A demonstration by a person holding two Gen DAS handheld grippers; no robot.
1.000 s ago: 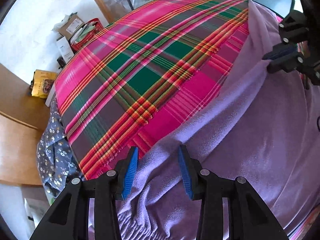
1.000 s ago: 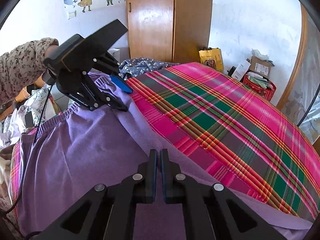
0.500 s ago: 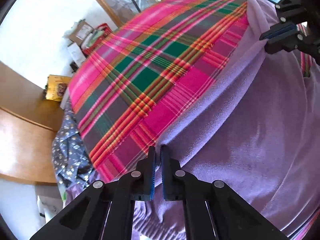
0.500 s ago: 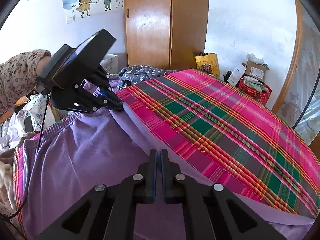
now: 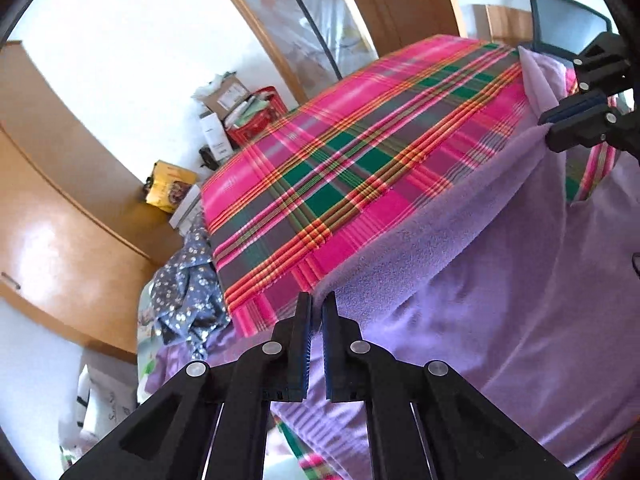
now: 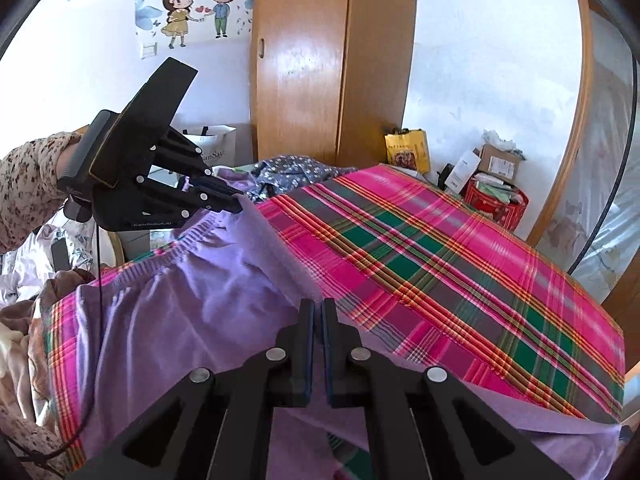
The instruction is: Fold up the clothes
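Both grippers are pinched tight on one long edge of the purple trousers (image 6: 168, 320), and that edge is lifted clear of the plaid bedspread (image 6: 460, 272). The left gripper (image 6: 236, 205) has the end near the ribbed waistband (image 6: 188, 236), jaws clamped together on the fleecy fabric; the right gripper (image 6: 316, 320) has its jaws closed on the same edge further along, toward the leg end (the cloth runs right into the narrow gap between the pads). From the left wrist view the story matches: the left gripper (image 5: 316, 312) bites the near end and the right gripper (image 5: 560, 120) holds the far end, with the raised edge stretched between them like a ridge.

The rest of the trousers lies spread on the bed, toward the person's side, fairly smooth with a few soft creases. The raised edge shows the fuzzy inner face of the fabric, so a layer is being turned over.

My read on progress: a lengthwise fold is in mid-carry, one side held up and not laid down. Whether any fold is already in the garment I cannot tell, as the lower layers are hidden. Left to do, as I judge it: bring this edge across to the opposite side, lay it flat, then shorten the length. A heap of flowered cloth (image 6: 288, 176) waits at the bed's far end.
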